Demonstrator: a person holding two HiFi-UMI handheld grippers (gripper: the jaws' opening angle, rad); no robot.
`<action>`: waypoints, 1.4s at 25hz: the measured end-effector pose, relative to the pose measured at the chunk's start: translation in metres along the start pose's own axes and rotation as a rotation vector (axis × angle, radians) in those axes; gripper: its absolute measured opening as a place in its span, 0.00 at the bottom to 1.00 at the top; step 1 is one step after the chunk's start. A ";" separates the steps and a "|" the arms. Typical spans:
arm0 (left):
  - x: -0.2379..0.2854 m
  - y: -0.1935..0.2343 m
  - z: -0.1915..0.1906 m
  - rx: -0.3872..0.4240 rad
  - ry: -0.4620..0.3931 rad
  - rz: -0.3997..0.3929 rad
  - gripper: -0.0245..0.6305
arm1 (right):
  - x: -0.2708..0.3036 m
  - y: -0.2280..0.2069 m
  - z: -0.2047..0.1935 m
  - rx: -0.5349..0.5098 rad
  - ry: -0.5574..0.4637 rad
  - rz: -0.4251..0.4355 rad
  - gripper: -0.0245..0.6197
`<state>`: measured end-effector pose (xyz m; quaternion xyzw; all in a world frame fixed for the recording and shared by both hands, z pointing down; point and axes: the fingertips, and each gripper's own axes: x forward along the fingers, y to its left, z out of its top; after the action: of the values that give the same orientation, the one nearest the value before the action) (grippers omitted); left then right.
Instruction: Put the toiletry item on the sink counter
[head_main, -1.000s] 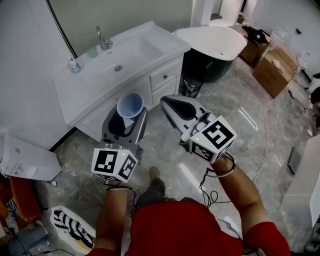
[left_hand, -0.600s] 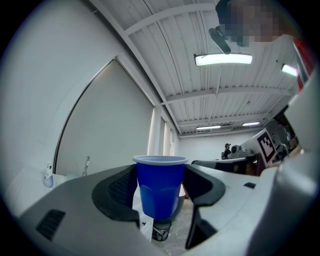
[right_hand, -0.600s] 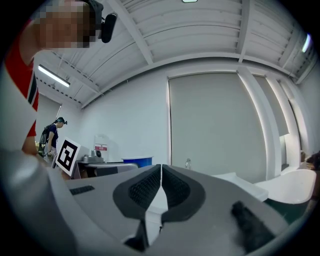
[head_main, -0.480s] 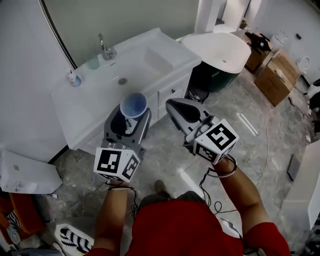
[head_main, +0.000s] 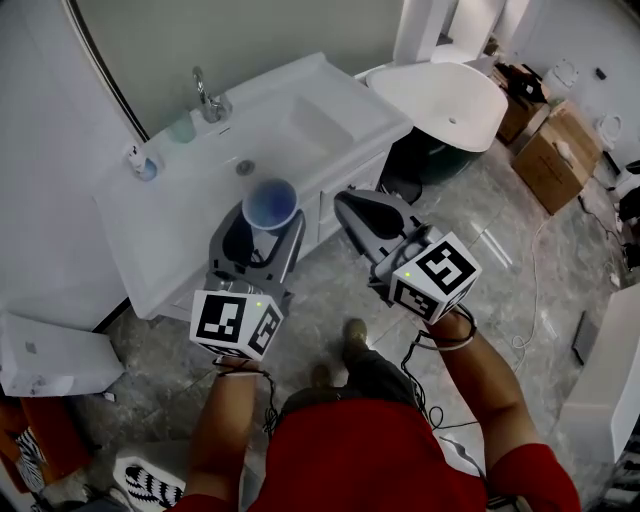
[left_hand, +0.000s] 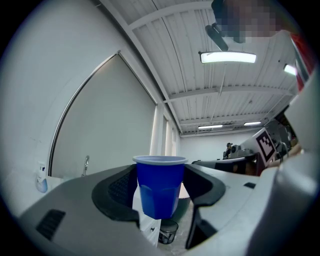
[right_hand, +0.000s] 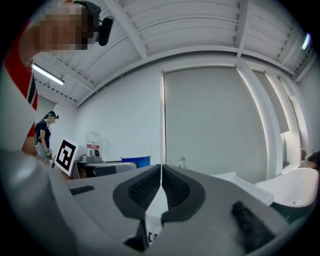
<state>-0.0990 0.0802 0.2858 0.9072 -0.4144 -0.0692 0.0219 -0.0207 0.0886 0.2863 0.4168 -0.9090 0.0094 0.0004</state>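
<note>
A blue plastic cup (head_main: 269, 204) stands upright between the jaws of my left gripper (head_main: 262, 222), which is shut on it; in the left gripper view the cup (left_hand: 160, 186) fills the gap between the dark pads. The cup hangs over the front edge of the white sink counter (head_main: 170, 215). My right gripper (head_main: 362, 208) is beside it to the right, over the floor by the cabinet, its jaws shut together with nothing between them (right_hand: 160, 186). The basin (head_main: 290, 122) and tap (head_main: 206, 96) lie further back.
A small blue-and-white bottle (head_main: 141, 163) and a pale green cup (head_main: 183, 128) stand at the counter's back. A white bathtub (head_main: 450, 98) is to the right, cardboard boxes (head_main: 555, 145) beyond it. A white box (head_main: 50, 355) lies on the floor at left.
Both grippers have moved forward toward the sink counter; the cup now hangs over the counter's front edge instead of before the cabinet. Neither pair of jaws has changed.
</note>
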 end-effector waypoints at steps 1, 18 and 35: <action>0.004 0.002 -0.001 0.001 0.001 0.005 0.48 | 0.003 -0.005 0.000 0.000 0.000 0.003 0.09; 0.144 0.076 -0.021 0.057 0.007 0.151 0.48 | 0.102 -0.141 -0.004 -0.020 -0.015 0.125 0.09; 0.242 0.142 -0.038 0.103 0.015 0.322 0.48 | 0.193 -0.232 -0.016 -0.035 0.036 0.226 0.09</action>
<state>-0.0435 -0.1965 0.3107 0.8295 -0.5572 -0.0368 -0.0110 0.0289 -0.2084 0.3084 0.3114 -0.9500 0.0013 0.0230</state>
